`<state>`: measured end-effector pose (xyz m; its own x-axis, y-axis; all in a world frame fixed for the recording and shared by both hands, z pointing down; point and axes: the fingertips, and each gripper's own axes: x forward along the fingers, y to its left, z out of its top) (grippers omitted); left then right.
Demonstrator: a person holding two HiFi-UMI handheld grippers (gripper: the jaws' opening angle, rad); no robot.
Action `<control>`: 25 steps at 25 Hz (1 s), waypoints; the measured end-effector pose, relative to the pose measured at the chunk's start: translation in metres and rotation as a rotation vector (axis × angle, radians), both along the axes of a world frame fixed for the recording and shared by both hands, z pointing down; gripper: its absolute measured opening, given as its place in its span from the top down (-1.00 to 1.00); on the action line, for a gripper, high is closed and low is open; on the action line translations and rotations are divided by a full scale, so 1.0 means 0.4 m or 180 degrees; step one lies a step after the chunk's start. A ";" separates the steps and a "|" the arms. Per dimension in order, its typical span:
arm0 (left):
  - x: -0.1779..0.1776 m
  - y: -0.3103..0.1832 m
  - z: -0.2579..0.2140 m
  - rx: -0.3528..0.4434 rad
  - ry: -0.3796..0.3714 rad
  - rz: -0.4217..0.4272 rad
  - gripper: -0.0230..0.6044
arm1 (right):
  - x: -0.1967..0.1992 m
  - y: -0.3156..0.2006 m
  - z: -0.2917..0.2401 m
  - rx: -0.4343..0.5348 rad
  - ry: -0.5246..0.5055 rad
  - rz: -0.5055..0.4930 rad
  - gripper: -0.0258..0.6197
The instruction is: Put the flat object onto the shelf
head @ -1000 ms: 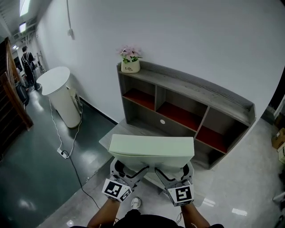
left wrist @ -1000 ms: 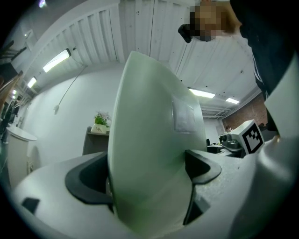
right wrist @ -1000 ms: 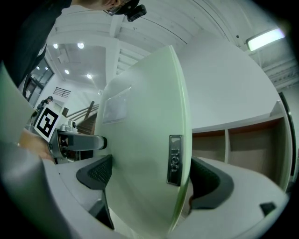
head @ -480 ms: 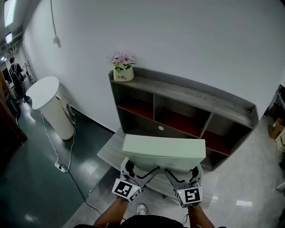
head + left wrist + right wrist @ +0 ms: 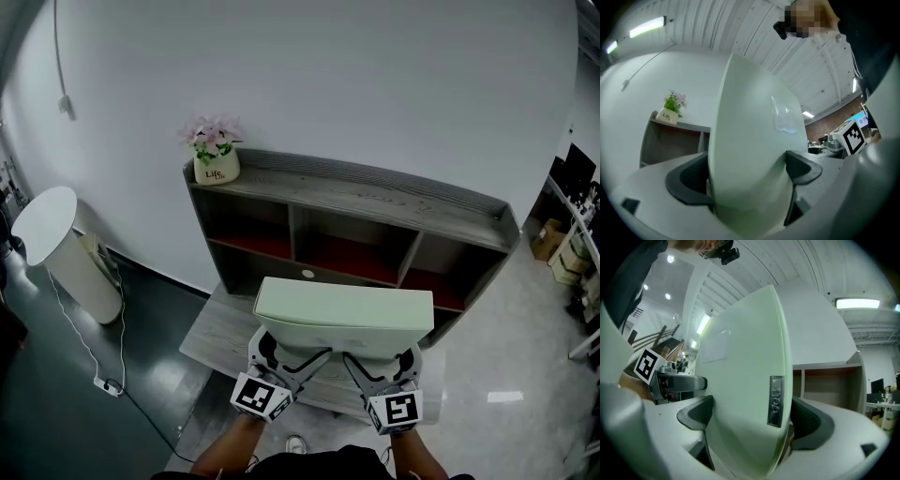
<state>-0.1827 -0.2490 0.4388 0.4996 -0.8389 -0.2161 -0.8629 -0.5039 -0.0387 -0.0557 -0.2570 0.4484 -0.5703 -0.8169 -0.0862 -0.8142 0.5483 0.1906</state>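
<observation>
Head view first: I've got the flat object (image 5: 343,314) up in the air, sticking straight out ahead of both grippers and roughly level. The left gripper (image 5: 286,352) is clamped on the near edge toward its left end, and the right gripper (image 5: 380,361) is clamped on that same edge toward the right end. Each gripper view shows the pale green slab filling the gap between the dark pads, with the jaws only as far apart as the slab is thick.

The shelf (image 5: 361,195) is ahead of the grippers, just past the slab's far edge. A flower pot (image 5: 216,165) sits on its top board, off to the front-left of the left gripper. A low wooden bench (image 5: 217,330) runs underneath the grippers.

My read on handling: it looks stiff, since I see no sag even though it's held from one side only. The faces look smooth and a bit glossy, so I'd guess slippery. With all the overhang forward of the pads, it'll want to tip nose-down. Two holds spread wide on the near edge seem right to me. A small metal tag (image 5: 776,401) sits on the rim beside the right gripper's pad.
</observation>
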 end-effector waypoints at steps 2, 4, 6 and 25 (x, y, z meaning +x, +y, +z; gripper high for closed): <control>0.015 -0.019 -0.006 0.0036 -0.0010 0.0086 -0.67 | 0.014 -0.010 -0.005 0.0025 -0.0013 0.0087 -0.64; 0.036 -0.038 -0.015 0.0066 -0.0010 0.0145 -0.67 | 0.035 -0.024 -0.015 0.0066 -0.0003 0.0147 -0.64; 0.060 -0.055 -0.026 0.0096 -0.0005 0.0180 -0.67 | 0.059 -0.038 -0.029 0.0104 0.0015 0.0193 -0.64; 0.244 -0.169 -0.246 0.0575 -0.0062 0.0349 -0.67 | 0.243 -0.135 -0.244 0.0609 -0.0061 0.0319 -0.64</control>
<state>-0.0850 -0.3166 0.3405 0.5913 -0.7277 -0.3475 -0.8014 -0.5781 -0.1532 0.0414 -0.3112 0.3508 -0.4837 -0.8372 -0.2551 -0.8674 0.4196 0.2675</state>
